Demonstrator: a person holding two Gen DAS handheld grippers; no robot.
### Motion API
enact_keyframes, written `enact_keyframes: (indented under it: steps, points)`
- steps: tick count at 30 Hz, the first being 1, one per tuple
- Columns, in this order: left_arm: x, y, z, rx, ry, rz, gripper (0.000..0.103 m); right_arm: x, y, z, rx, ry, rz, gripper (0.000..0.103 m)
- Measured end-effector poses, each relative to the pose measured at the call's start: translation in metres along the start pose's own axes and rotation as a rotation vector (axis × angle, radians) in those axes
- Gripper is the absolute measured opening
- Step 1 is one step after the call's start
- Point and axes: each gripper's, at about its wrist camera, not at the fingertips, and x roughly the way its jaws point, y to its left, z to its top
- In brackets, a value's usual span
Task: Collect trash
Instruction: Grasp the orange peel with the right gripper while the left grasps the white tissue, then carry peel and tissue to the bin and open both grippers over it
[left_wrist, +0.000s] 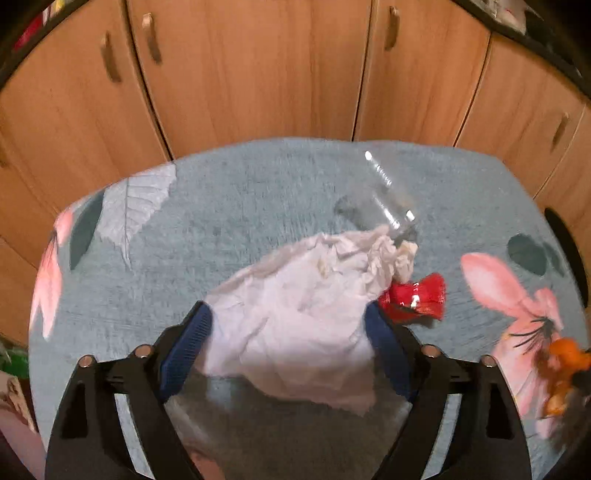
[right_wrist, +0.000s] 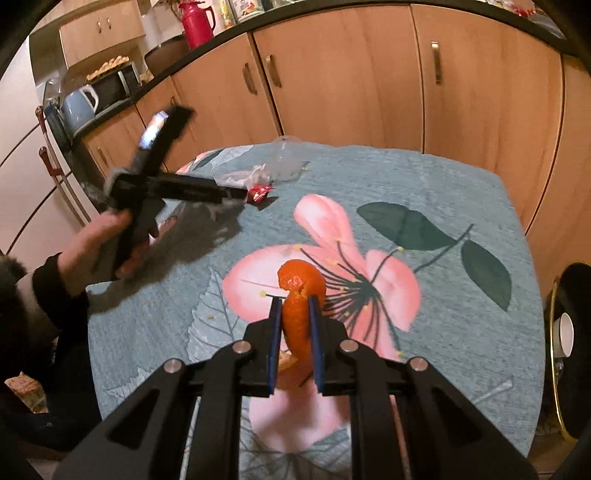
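left gripper (left_wrist: 288, 325): agape around crumpled tissue (left_wrist: 303, 314), grip seemingly unmade; right gripper (right_wrist: 295, 325): pinching orange peel (right_wrist: 301, 295). risk: tissue slips free.

Your crumpled tissue (left_wrist: 306, 325) lies on the table (left_wrist: 229, 206); candy wrapper (left_wrist: 415, 299) at its three o'clock, plastic cup (left_wrist: 380, 192) at one.

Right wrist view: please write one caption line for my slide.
Right gripper clamps orange peel above the floral tablecloth.
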Motion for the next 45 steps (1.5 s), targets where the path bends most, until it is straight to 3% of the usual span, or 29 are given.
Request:
enact_keyframes:
  steps: [2, 3, 4, 6, 14, 17, 19, 26, 32, 36, 38, 45]
  points:
    - [-0.005, 0.002, 0.0, -0.024, 0.006, 0.016, 0.073, 0.0, -0.002, 0.0, 0.007, -0.01, 0.006, 0.016]
    - [-0.01, 0.002, -0.001, -0.036, -0.005, 0.037, 0.051, 0.0, -0.003, 0.0, 0.011, -0.015, 0.01, 0.016]
    - [-0.017, 0.003, -0.004, -0.056, -0.021, 0.062, 0.002, 0.0, -0.003, 0.0, 0.012, -0.018, 0.012, 0.016]
    - [-0.028, 0.001, -0.014, -0.07, -0.034, 0.152, 0.003, -0.001, -0.004, 0.001, 0.015, -0.028, 0.016, 0.016]
    - [-0.095, -0.018, -0.06, -0.12, -0.139, 0.166, 0.002, -0.016, -0.016, 0.0, 0.049, -0.072, 0.013, 0.017]
    - [-0.122, -0.027, -0.072, -0.182, -0.171, 0.061, 0.002, -0.027, -0.022, -0.002, 0.062, -0.094, -0.001, 0.017]
    - [-0.135, -0.045, -0.072, -0.168, -0.19, 0.0, 0.002, -0.036, -0.029, -0.005, 0.076, -0.111, -0.016, 0.017]
    - [-0.156, -0.124, -0.047, -0.047, -0.217, -0.156, 0.003, -0.092, -0.091, -0.025, 0.197, -0.201, -0.127, 0.017]
    - [-0.155, -0.212, -0.019, 0.101, -0.217, -0.284, 0.003, -0.14, -0.172, -0.045, 0.29, -0.241, -0.308, 0.017]
    - [-0.147, -0.268, -0.002, 0.198, -0.231, -0.354, 0.003, -0.134, -0.23, -0.062, 0.329, -0.184, -0.412, 0.017]
    - [-0.141, -0.291, 0.003, 0.236, -0.224, -0.37, 0.003, -0.13, -0.249, -0.072, 0.366, -0.17, -0.415, 0.017]
    - [-0.11, -0.349, 0.017, 0.309, -0.153, -0.422, 0.003, -0.114, -0.271, -0.095, 0.391, -0.131, -0.452, 0.021]
